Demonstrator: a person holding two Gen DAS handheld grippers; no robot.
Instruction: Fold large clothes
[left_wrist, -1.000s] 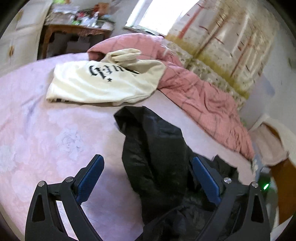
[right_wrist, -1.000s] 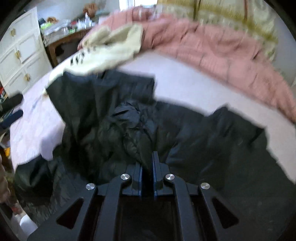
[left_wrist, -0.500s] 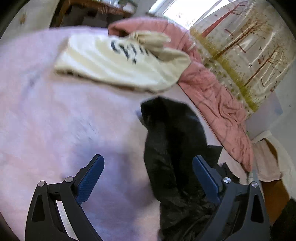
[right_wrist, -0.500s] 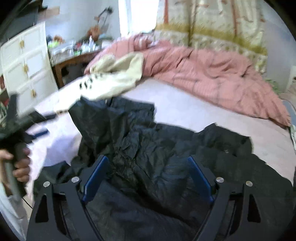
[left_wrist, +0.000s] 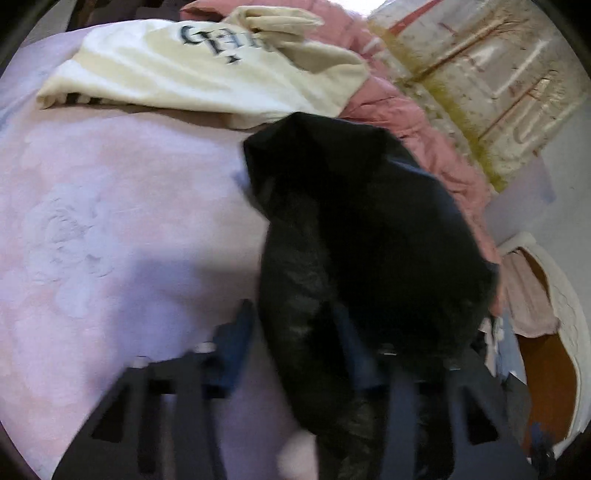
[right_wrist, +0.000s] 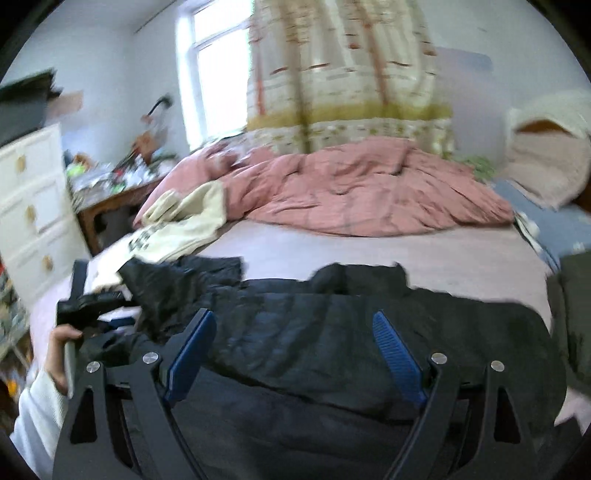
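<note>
Here, a black jacket (right_wrist: 332, 332) lies spread on the pink bed (left_wrist: 110, 229). The left gripper (left_wrist: 295, 347) (blurred) has just been closing, a jacket fold between its fingers; contact unclear. The right gripper (right_wrist: 293, 354) hovers above the jacket, fingers wide apart.

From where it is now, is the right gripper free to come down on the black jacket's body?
Probably yes. The right gripper hangs open directly above the black jacket, nothing between its fingers. The left gripper, whose jaws have just been closing on a sleeve, sits well off to the side, out of its path.
</note>
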